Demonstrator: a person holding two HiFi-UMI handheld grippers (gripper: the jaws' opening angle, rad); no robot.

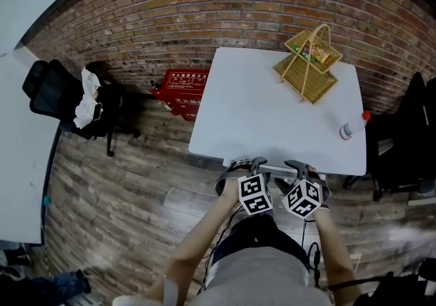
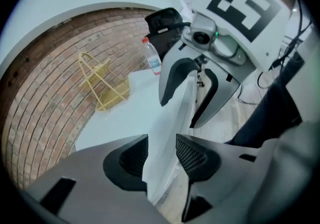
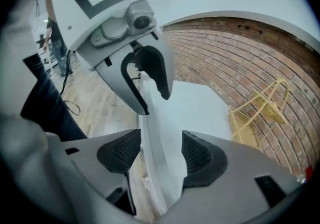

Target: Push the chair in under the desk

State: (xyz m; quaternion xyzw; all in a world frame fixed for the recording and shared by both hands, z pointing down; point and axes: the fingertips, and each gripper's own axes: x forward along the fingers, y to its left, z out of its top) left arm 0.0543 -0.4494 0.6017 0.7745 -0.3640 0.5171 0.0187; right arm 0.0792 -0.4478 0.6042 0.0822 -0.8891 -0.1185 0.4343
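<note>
Chair point(image 1: 275, 170) mostly hidden, only a thin pale strip showing flush at near edge of table point(image 1: 272, 93); judged already tucked under. Left gripper point(image 2: 161, 154) and right gripper point(image 3: 160, 157) both spread, gripping nothing, pads clear of the pale edge running between them. Set side by side over that edge, probably as suits an even two-handed push. Whether that edge belongs to chair back or tabletop: cannot tell.
</note>
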